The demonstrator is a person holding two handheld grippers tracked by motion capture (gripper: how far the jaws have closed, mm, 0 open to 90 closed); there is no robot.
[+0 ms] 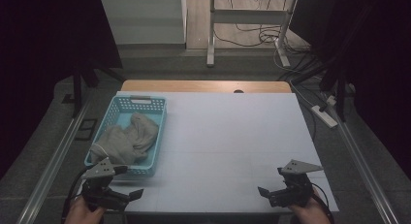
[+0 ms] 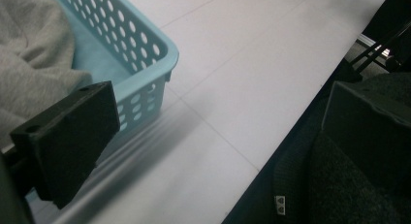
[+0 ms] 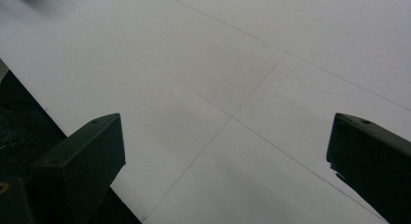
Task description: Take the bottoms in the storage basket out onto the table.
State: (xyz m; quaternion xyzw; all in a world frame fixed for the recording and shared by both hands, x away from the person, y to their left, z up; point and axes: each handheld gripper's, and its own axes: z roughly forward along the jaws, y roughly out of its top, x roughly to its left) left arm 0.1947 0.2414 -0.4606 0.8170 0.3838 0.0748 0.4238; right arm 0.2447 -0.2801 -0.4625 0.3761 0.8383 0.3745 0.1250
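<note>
A light blue perforated basket stands on the left part of the white table and holds a crumpled grey garment. My left gripper hovers at the table's front left corner, just in front of the basket, open with nothing between its jaws. In the left gripper view the basket's corner and the garment lie just past the left jaw of the open gripper. My right gripper is held open over the front right of the table; its view shows the jaws wide apart above bare tabletop.
The table's front edge runs just beneath both grippers. A wooden strip borders the table's far side. Metal rails flank the table. On the floor, a white power strip lies at the right and cables beyond.
</note>
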